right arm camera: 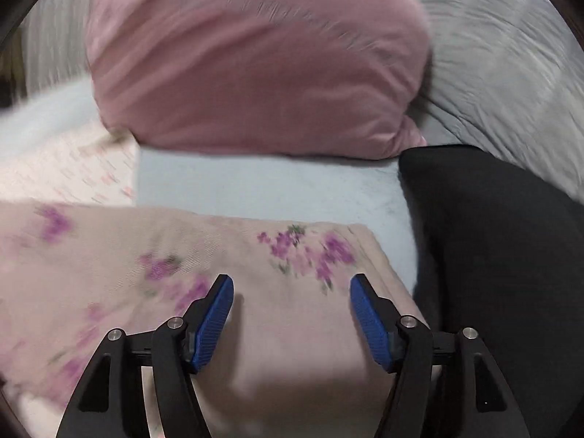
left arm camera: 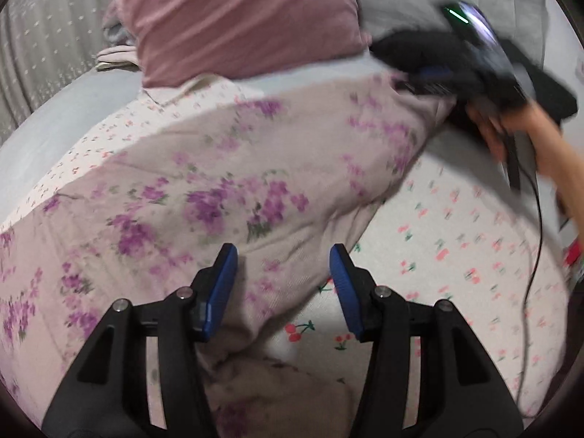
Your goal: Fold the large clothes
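A large beige garment with purple flowers [left arm camera: 226,168] lies spread on the bed, running from near left to far right. My left gripper [left arm camera: 283,255] is open just above its near end, holding nothing. The right gripper [left arm camera: 430,80] shows blurred at the garment's far right corner, held by a hand. In the right wrist view the same garment [right arm camera: 292,328] lies under my open right gripper [right arm camera: 292,284], its folded corner just ahead of the blue fingertips [right arm camera: 361,292].
A white cherry-print sheet [left arm camera: 456,241] covers the bed. A pink pillow [left arm camera: 237,18] [right arm camera: 255,65] lies beyond the garment, with grey bedding [right arm camera: 503,73] behind. A black cloth [right arm camera: 492,255] lies right of the garment. A black cable [left arm camera: 536,219] hangs at right.
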`<state>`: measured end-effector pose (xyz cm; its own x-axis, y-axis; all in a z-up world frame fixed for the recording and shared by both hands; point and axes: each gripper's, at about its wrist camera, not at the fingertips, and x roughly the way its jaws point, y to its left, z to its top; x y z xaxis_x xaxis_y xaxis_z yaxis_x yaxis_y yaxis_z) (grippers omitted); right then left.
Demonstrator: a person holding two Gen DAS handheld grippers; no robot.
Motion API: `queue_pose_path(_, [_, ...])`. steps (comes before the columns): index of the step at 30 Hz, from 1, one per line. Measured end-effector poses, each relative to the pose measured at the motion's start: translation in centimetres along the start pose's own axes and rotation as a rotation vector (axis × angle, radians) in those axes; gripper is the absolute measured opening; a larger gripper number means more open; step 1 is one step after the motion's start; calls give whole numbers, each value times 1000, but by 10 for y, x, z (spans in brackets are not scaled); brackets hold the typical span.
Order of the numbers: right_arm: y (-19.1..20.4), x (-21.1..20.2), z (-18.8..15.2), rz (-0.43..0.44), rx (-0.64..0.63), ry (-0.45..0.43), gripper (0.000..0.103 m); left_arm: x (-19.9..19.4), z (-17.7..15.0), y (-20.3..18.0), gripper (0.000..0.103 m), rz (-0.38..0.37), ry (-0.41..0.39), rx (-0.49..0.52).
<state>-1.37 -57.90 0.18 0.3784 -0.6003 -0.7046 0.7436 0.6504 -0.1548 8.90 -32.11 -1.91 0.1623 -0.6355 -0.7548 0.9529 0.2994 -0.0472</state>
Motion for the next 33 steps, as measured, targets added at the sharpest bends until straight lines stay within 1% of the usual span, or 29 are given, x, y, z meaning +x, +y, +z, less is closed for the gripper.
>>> queue_pose_path(1, [-10,-18,-10,46,68,-20,70,-4,-1,1,55,1,-10,-18])
queue_pose_path(3, [-20,-45,-32,143,164,-26,75,-18,-3,6,57,10,-36,-66])
queue_pose_path(5, [-21,-58,-54,233,243,-13,81,-35,-10,14,76,19,-67,-121])
queue_pose_path(6, [-19,-59,-62,267,276,7,81,-43,-15,19,79,22,-80,-150])
queue_pose_path(7, [-17,-53,-69,302,313,45,81,-54,-21,26,82,27,-94,-187])
queue_pose_path(9, [-6,-52,-79,335,362,94,81,-69,-31,39,83,48,-99,-243])
queue_pose_path(11, [-7,-41,-84,335,442,127,81,-88,-47,60,84,89,-104,-321])
queue_pose_path(12, [-17,-34,-85,342,488,128,81,-97,-54,69,85,105,-107,-352])
queue_pose_path(14, [-23,-20,-84,361,594,135,81,-113,-74,96,89,149,-116,-438])
queue_pose_path(15, [-24,-15,-83,364,630,134,81,-120,-85,110,90,171,-117,-485])
queue_pose_path(16, [-24,-11,-81,358,654,125,81,-124,-92,118,90,181,-116,-512])
queue_pose_path(17, [-22,-9,-78,342,663,116,81,-129,-102,131,90,193,-112,-551])
queue_pose_path(18, [-20,-7,-75,325,662,108,81,-132,-113,144,90,205,-104,-592])
queue_pose_path(19, [-15,-5,-70,310,659,93,79,-133,-119,151,90,210,-101,-614])
queue_pose_path(21, [-13,-5,-63,309,660,60,42,-139,-137,172,90,217,-106,-673])
queue_pose_path(22, [-10,-6,-59,304,657,52,20,-142,-144,179,90,218,-113,-693])
queue_pose_path(24, [-15,-23,-55,304,670,28,18,-146,-156,193,90,209,-135,-732])
queue_pose_path(25, [-13,-37,-50,310,663,-10,17,-149,-161,198,90,199,-145,-745])
queue_pose_path(27, [-1,-75,-33,297,580,-102,17,-154,-174,209,90,154,-193,-787])
queue_pose_path(28, [10,-95,-23,284,525,-143,17,-155,-180,215,90,126,-212,-813])
queue_pose_path(30, [33,-127,-6,274,432,-209,17,-160,-184,224,90,85,-192,-828])
queue_pose_path(31, [49,-146,3,274,377,-244,17,-168,-186,227,90,75,-208,-826])
queue_pose_path(33, [92,-184,18,292,257,-315,17,-185,-192,231,90,74,-265,-815])
